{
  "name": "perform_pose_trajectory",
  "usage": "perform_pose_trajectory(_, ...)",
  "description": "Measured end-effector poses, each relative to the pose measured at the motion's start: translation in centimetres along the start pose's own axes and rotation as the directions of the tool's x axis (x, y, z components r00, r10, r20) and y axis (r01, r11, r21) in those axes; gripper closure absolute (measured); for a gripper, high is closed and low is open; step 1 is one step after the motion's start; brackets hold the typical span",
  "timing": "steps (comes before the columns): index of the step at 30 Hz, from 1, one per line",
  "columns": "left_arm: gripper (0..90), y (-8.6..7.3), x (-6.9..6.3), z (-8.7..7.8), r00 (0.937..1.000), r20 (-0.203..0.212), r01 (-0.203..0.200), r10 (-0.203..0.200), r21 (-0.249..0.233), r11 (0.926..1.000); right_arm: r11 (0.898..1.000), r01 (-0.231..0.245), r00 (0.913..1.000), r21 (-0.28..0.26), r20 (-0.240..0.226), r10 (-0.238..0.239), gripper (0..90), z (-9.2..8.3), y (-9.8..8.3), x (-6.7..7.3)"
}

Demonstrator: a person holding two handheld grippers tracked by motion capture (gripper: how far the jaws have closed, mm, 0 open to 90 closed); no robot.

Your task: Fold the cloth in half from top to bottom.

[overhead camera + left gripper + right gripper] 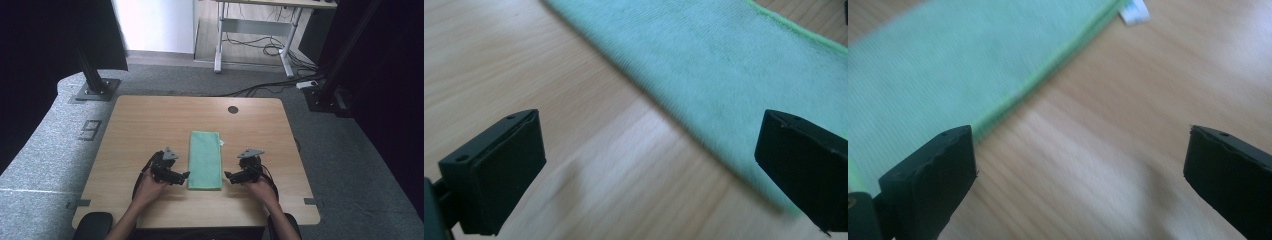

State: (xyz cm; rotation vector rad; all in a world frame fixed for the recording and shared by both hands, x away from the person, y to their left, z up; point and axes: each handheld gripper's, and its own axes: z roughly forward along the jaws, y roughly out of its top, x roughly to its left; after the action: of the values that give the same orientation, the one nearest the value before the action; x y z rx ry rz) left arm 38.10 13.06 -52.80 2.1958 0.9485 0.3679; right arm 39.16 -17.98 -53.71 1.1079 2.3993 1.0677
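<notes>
A green cloth (205,160), folded into a long narrow strip, lies flat in the middle of the wooden table (140,125). My left gripper (186,175) sits just left of the cloth's near end, open with nothing between its jaws. My right gripper (227,175) mirrors it just right of the same end, also open and holding nothing. In the left gripper view the cloth (734,75) runs diagonally past the right jaw. The right gripper view shows the cloth (958,65) by the left jaw and its white tag (1134,12) at the top.
A round cable hole (233,109) marks the table's far edge. Beyond the table stand a black frame post (92,75), a white desk frame (255,30) and floor cables (270,87). Grey carpet surrounds the table.
</notes>
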Motion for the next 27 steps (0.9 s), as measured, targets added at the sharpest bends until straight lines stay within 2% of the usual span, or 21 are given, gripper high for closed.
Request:
perform_pose_trajectory(2, 0.0, 0.6, -0.2, 0.8, 1.0000, -0.005, 0.008, -0.008, -0.011, 0.9999, 1.000, 0.007, 1.0000, -0.007, -0.003, -0.007, 0.4, 0.4, 0.8, 0.2)
perform_pose_trajectory(5, 0.0, 1.2, -0.3, 1.9, 0.9995, -0.017, 0.026, -0.026, 0.000, 0.9997, 1.000, 0.001, 0.9999, -0.006, -0.012, -0.001, 0.4, 1.5, 1.8, 0.6)
perform_pose_trajectory(7, 0.0, 1.3, -0.3, 2.2, 0.9996, -0.020, 0.019, -0.019, 0.011, 0.9998, 1.000, 0.002, 0.9999, -0.005, -0.015, -0.002, 0.4, 1.9, 2.1, 0.7)
perform_pose_trajectory(8, 0.0, 1.2, -0.3, 2.9, 0.9988, -0.049, -0.006, 0.008, 0.046, 0.9989, 1.000, 0.012, 0.9999, 0.013, -0.012, -0.012, 0.4, 2.9, 2.5, 1.1)
perform_pose_trajectory(11, 0.0, 1.0, -0.3, 3.3, 0.9978, -0.063, -0.016, 0.021, 0.071, 0.9973, 0.999, 0.026, 0.9996, 0.030, -0.007, -0.026, 0.6, 3.7, 2.7, 1.3)
perform_pose_trajectory(12, 0.0, 0.7, -0.1, 3.3, 0.9984, -0.055, 0.010, -0.006, 0.067, 0.9977, 0.997, 0.048, 0.9988, 0.054, 0.011, -0.048, 0.9, 4.3, 2.7, 1.5)
perform_pose_trajectory(19, 0.0, -0.1, -0.7, 2.2, 0.9985, -0.051, -0.013, 0.018, 0.088, 0.9961, 0.997, 0.043, 0.9990, 0.071, -0.012, -0.042, 1.5, 4.1, 1.9, 2.5)
perform_pose_trajectory(23, 0.8, -1.0, -1.1, 1.4, 0.9997, -0.025, 0.003, -0.001, 0.095, 0.9954, 0.993, 0.083, 0.9963, 0.078, -0.028, -0.082, 1.5, 3.4, 1.3, 3.8)
perform_pose_trajectory(24, 0.8, -1.4, -1.4, 1.0, 1.0000, -0.005, 0.003, -0.003, 0.103, 0.9947, 0.992, 0.096, 0.9950, 0.082, -0.037, -0.093, 1.5, 3.2, 1.1, 4.2)
perform_pose_trajectory(25, 0.8, -1.5, -1.5, 0.8, 0.9999, 0.010, -0.001, 0.000, 0.107, 0.9943, 0.992, 0.096, 0.9950, 0.082, -0.037, -0.093, 1.5, 3.2, 1.1, 4.2)
perform_pose_trajectory(27, 0.0, -1.5, -1.5, 0.3, 0.9998, 0.014, -0.017, 0.016, 0.108, 0.9940, 0.991, 0.110, 0.9935, 0.081, -0.038, -0.107, 1.6, 2.8, 0.8, 4.6)
